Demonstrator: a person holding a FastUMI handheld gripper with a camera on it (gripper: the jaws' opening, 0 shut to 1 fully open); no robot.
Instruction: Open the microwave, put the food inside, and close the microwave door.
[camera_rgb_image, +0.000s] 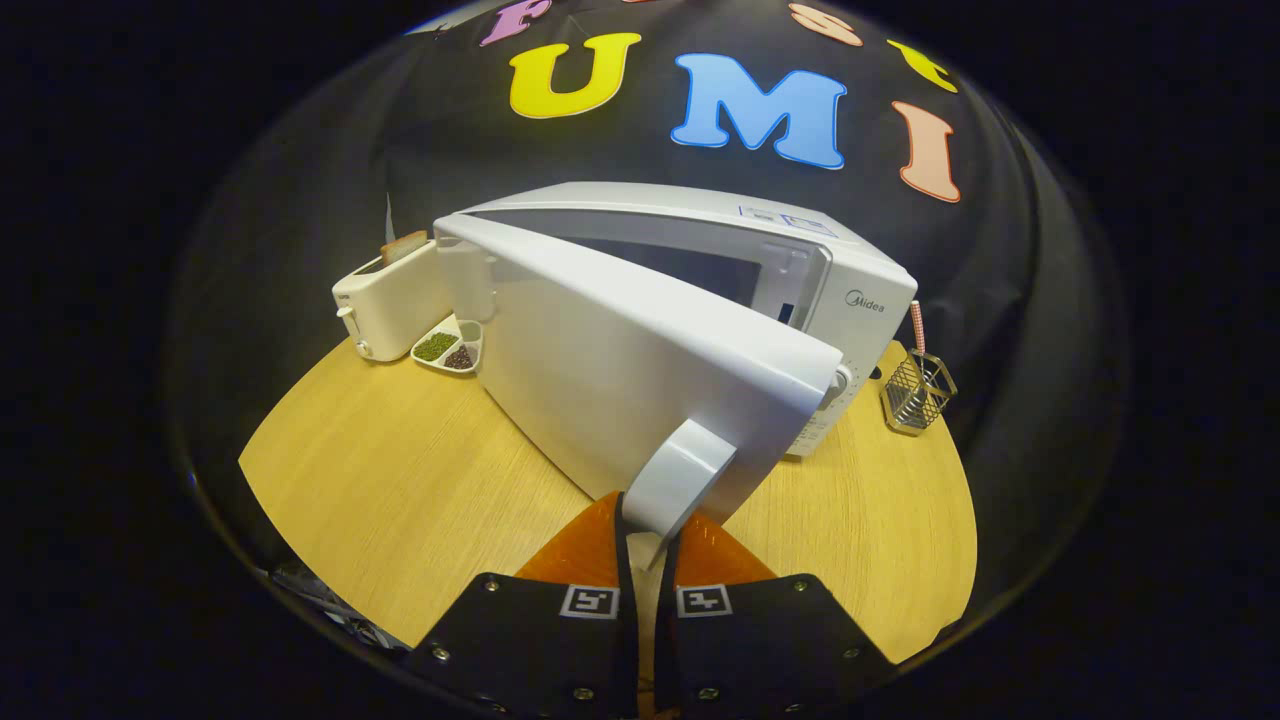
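Observation:
A white microwave stands on the wooden table, its door swung partly open toward me. My gripper is shut on the door handle, which sticks out of the door's free edge and sits between my two fingertips. The dark opening of the oven shows behind the door's top edge. A three-part white dish with green and dark grains lies left of the microwave, beside the door's hinge side.
A white toaster with a slice of bread in it stands at the table's back left. A wire basket holding a striped straw sits right of the microwave, near the table's edge. Bare tabletop lies left of my fingers.

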